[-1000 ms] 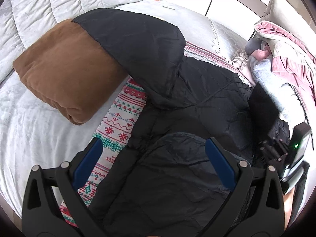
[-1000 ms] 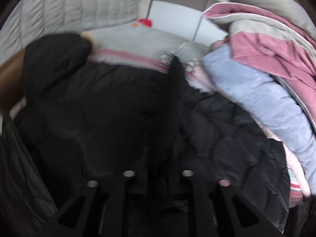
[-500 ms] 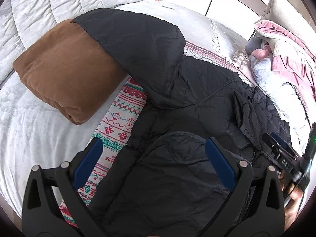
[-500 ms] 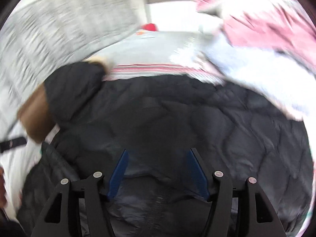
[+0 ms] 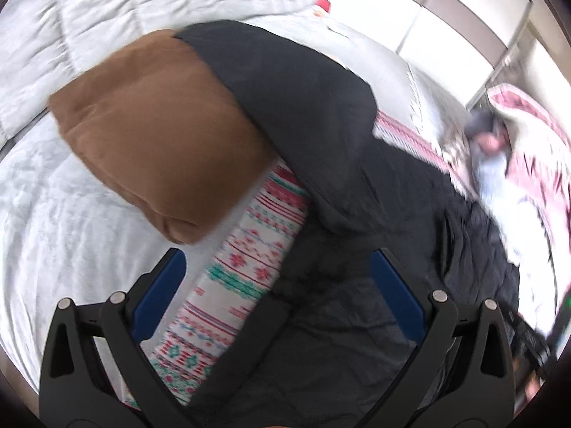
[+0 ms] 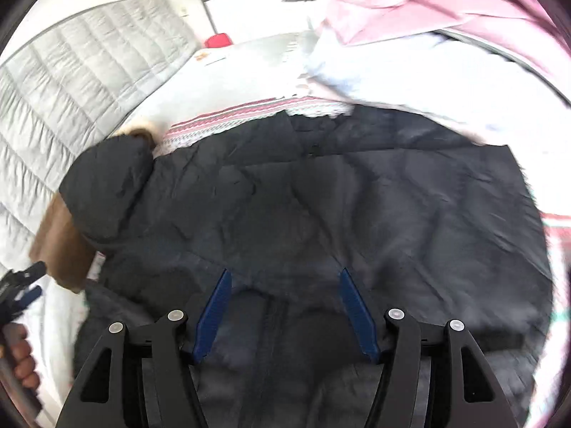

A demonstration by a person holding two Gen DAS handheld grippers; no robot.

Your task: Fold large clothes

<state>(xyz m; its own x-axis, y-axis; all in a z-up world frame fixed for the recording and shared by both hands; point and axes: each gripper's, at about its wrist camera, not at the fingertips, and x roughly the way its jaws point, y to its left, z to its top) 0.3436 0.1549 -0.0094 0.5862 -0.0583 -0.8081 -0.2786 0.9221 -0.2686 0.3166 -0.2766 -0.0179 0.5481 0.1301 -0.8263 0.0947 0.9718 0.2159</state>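
Observation:
A large black quilted hooded jacket (image 5: 357, 249) lies spread on the bed, its hood (image 5: 296, 82) resting on a brown cushion. It fills the right wrist view (image 6: 339, 207). My left gripper (image 5: 278, 267) is open and empty, above the jacket's left edge and the patterned blanket. My right gripper (image 6: 283, 274) is open and empty, just above the jacket's lower middle. The left gripper shows at the left edge of the right wrist view (image 6: 21, 285).
A brown cushion (image 5: 153, 142) lies at the left on the white quilt (image 5: 53, 214). A red and green patterned blanket (image 5: 242, 274) lies under the jacket. A pile of pink and pale blue clothes (image 6: 410, 35) sits at the right.
My right gripper opened, let go of the jacket's right side and pulled back; that side now lies flat. My left gripper shifted left, over the patterned blanket.

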